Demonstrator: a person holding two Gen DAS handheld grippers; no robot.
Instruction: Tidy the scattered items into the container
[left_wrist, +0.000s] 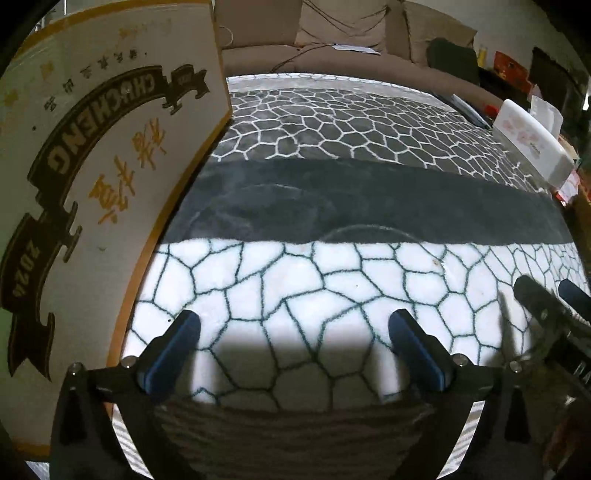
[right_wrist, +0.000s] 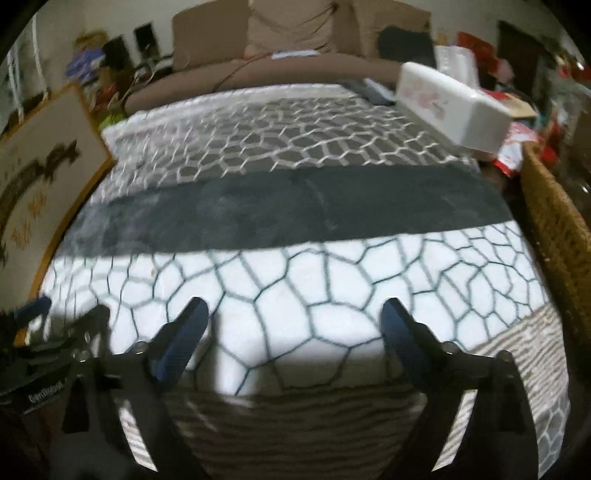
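Observation:
My left gripper (left_wrist: 295, 325) is open and empty, low over the white patterned part of a rug (left_wrist: 295, 280). My right gripper (right_wrist: 295, 314) is open and empty over the same rug (right_wrist: 295, 280), and it shows at the right edge of the left wrist view (left_wrist: 546, 291). A woven wicker basket (right_wrist: 554, 229) stands at the right edge of the right wrist view. A white tissue box with pink flowers (right_wrist: 450, 103) sits at the rug's far right; it also shows in the left wrist view (left_wrist: 528, 144). No loose item lies between the fingers of either gripper.
A large white carton with gold and dark print (left_wrist: 92, 184) stands close on the left, also in the right wrist view (right_wrist: 44, 177). A brown sofa (right_wrist: 288, 48) with cables lies beyond the rug. Red packets and clutter (right_wrist: 517, 147) sit at the far right.

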